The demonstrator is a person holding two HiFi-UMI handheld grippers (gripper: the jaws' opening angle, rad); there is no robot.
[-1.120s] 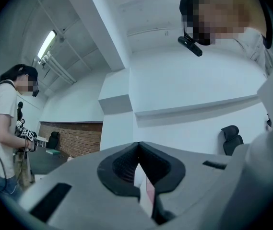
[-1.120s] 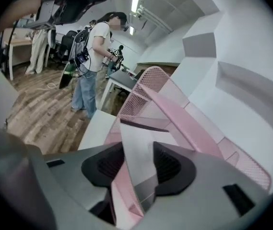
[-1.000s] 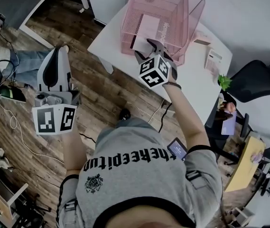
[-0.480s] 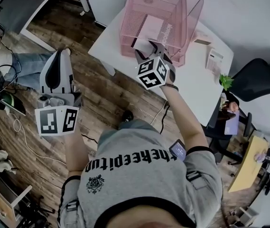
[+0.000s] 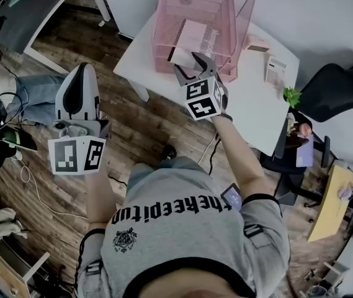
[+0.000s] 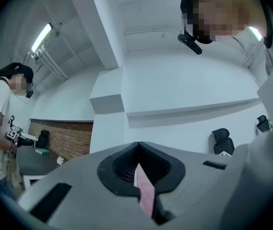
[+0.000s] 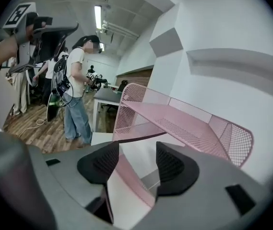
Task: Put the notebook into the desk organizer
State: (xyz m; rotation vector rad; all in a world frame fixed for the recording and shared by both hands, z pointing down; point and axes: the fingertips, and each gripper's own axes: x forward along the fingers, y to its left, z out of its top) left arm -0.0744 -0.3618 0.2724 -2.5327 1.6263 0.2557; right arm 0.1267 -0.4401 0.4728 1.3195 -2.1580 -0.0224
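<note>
Though lettering unreadable, notebook (image 5: pixel 187 36) inside pink organizer (image 5: pixel 164 27), right tongs (image 5: pixel 186 62) apart.

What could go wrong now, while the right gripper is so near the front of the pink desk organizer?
1. The right gripper, jaws apart, sits at the front rim of the desk organizer; a careless pull back might catch the mesh and drag it.
2. The organizer stands near the table edge, so a drag could tip it off.
3. The notebook reaches the open front and may slide out.

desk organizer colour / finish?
Pink wire mesh. The desk organizer shows best in the head view.
</note>
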